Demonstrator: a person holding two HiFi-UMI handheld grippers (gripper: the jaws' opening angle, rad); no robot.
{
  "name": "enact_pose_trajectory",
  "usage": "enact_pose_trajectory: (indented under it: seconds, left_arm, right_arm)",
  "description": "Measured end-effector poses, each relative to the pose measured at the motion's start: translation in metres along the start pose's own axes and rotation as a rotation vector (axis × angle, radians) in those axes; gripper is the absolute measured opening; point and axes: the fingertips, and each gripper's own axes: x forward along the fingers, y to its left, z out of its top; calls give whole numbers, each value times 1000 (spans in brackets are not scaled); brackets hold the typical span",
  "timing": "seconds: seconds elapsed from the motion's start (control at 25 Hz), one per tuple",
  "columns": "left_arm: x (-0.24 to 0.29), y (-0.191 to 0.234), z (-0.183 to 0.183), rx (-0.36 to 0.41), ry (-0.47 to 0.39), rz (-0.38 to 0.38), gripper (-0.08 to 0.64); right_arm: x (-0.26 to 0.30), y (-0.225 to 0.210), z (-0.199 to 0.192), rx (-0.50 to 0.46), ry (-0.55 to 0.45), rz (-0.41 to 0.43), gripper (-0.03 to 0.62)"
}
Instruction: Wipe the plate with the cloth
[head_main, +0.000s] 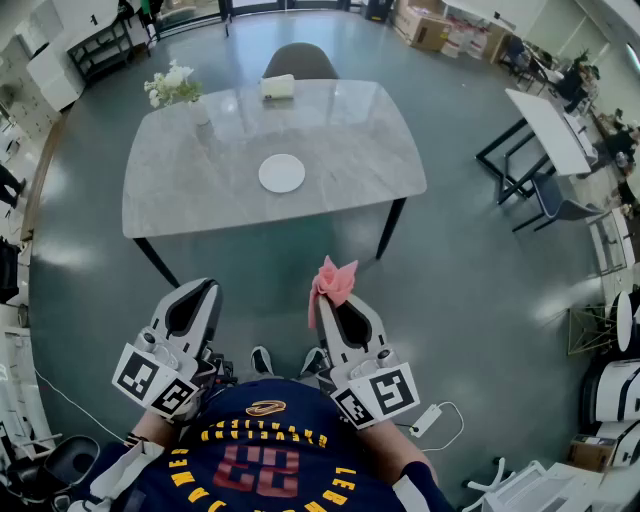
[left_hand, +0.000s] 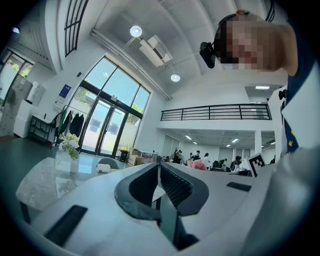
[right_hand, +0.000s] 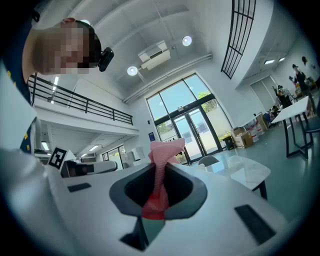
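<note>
gleaming marble table (head_main: 340, 130), plate (head_main: 282, 173) — right gripper (head_main: 338, 306) pinching cloth (head_main: 334, 279), left gripper (head_main: 199, 292) closed, empty

The right hand-held gripper (right_hand: 159, 172) pinches a pink cloth (right_hand: 165, 149) tight between its two jaws. The cloth's top sticks up past them. A pale desk (right_hand: 250, 172) stands farther off, to the right.

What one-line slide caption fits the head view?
Standing back from a marble table bearing a white plate, a person holds a pink cloth in the right gripper; left gripper shut, empty.
</note>
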Motion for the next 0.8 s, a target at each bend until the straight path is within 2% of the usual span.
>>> enact_pose_trajectory:
  seconds: [0.32,0.6,0.8]
  left_arm:
    - [-5,-22,5,7,-12,29,18]
    - [0,-35,1,10,-2,66,18]
    - [11,-52,-17,-3,17,95,18]
  right_arm:
    - [-16,-2,10,19,-9,29,40]
    - [-23,-10,5,60,9,76,40]
    - [-28,-31,-3,68,47,104,40]
